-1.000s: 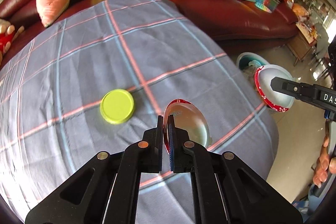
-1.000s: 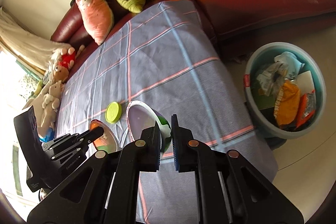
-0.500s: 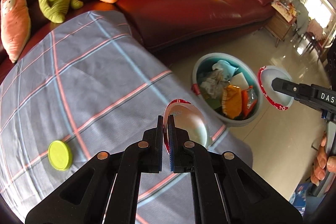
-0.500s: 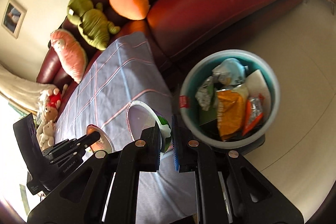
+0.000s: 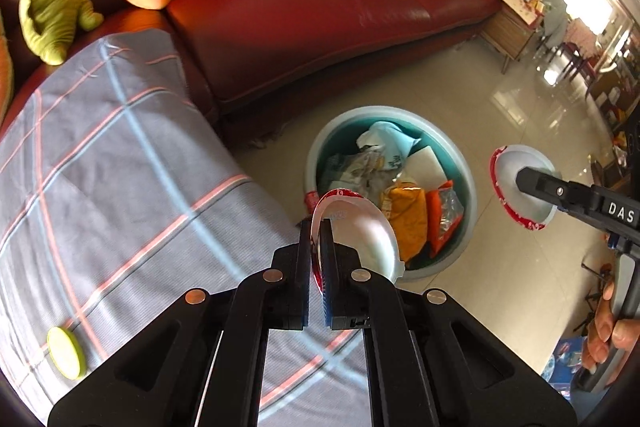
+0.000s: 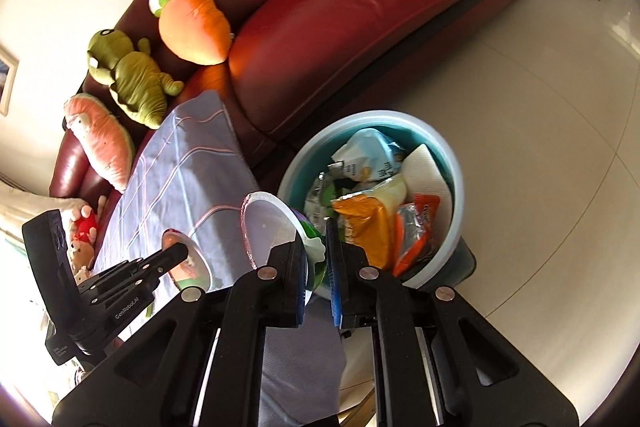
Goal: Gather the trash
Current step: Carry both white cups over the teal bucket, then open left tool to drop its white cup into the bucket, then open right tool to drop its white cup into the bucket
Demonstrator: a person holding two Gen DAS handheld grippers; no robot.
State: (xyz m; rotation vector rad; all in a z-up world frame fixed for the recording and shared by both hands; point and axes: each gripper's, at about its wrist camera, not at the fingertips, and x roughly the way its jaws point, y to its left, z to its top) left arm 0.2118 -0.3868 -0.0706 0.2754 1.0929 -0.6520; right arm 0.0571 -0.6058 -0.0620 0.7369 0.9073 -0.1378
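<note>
The two empty cups, a red-rimmed cup (image 5: 362,227) clamped in the left gripper (image 5: 318,259) and a green-printed cup (image 6: 276,227) clamped in the right gripper (image 6: 318,263), have travelled from above the table (image 5: 100,167) to beside the trash basin (image 5: 468,187), both grippers tilted steeply downward, so the drop seems near.
</note>
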